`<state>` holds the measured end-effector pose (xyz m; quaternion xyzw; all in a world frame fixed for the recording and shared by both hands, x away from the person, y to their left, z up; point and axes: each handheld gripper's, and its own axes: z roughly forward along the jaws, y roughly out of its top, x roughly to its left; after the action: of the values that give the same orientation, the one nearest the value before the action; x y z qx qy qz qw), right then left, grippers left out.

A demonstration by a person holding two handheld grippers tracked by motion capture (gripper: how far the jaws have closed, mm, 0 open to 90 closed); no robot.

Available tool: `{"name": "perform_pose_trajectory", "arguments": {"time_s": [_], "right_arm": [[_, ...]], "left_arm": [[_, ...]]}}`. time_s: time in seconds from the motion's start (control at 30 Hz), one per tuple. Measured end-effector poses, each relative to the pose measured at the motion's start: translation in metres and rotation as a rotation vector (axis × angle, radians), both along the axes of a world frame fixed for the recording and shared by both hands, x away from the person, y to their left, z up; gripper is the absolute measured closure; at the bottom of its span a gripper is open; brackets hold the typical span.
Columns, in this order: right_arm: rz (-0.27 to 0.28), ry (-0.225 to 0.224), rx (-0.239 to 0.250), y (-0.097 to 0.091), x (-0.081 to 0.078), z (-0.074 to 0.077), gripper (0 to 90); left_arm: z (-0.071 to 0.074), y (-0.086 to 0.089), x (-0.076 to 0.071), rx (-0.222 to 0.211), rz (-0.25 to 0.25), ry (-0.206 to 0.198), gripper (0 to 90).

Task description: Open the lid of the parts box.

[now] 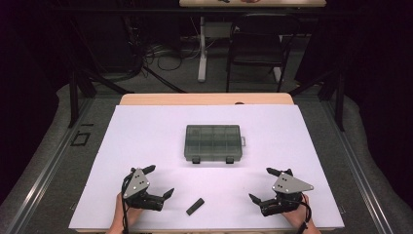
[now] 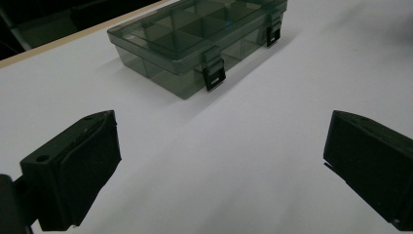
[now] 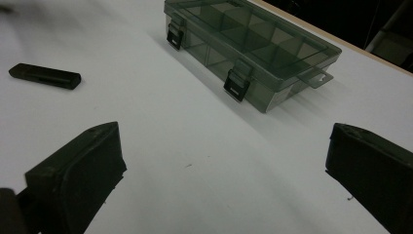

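we see a white table [image 1: 146, 131] from above, with a smoky see-through box [image 1: 213, 143] lying flat near its middle. the box is split inside into small compartments, its lid is down, and two black clasps [image 1: 196, 160] sit on the side that faces us. a small clear tab sticks out from its right end.

nearer to us, between the two grippers, a small black stick [image 1: 195, 206] lies flat on the table, turned at a slant. it is well apart from the box and touches neither gripper.

our left gripper [image 1: 160, 181] sits at the near left of the table, a hand [image 1: 119, 214] behind it and a grey three-cornered plate on top. its jaws stand wide apart with nothing between them. in the left gripper view the two black jaws rise at either side with bare white table between them, and the box [image 2: 195, 41] lies ahead, up and a little to the left, its clasps [image 2: 214, 75] turned toward us.

our right gripper [image 1: 260, 184] sits at the near right, mirroring the other, and its jaws are likewise spread wide and hold nothing. in the right gripper view the table between the jaws is bare; the box [image 3: 253, 46] lies ahead toward the upper right, with its tab at the right end, and the black stick [image 3: 45, 76] lies off to the left, apart from the box.

both grippers are near the table's front edge, well short of the box, and each is just to one side of the stick.
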<state>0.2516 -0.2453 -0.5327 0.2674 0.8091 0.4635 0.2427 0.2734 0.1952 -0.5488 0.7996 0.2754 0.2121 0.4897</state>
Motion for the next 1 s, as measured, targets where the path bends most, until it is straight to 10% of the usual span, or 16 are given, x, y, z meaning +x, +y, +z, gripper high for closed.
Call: {"name": "perform_pose_trajectory", "arguments": {"time_s": [1.0], "right_arm": [[0.036,0.137,0.004,0.031,0.055,0.008,0.0]], "left_arm": [[0.008,-0.024,0.041,0.025,-0.056,0.118,0.0]]}}
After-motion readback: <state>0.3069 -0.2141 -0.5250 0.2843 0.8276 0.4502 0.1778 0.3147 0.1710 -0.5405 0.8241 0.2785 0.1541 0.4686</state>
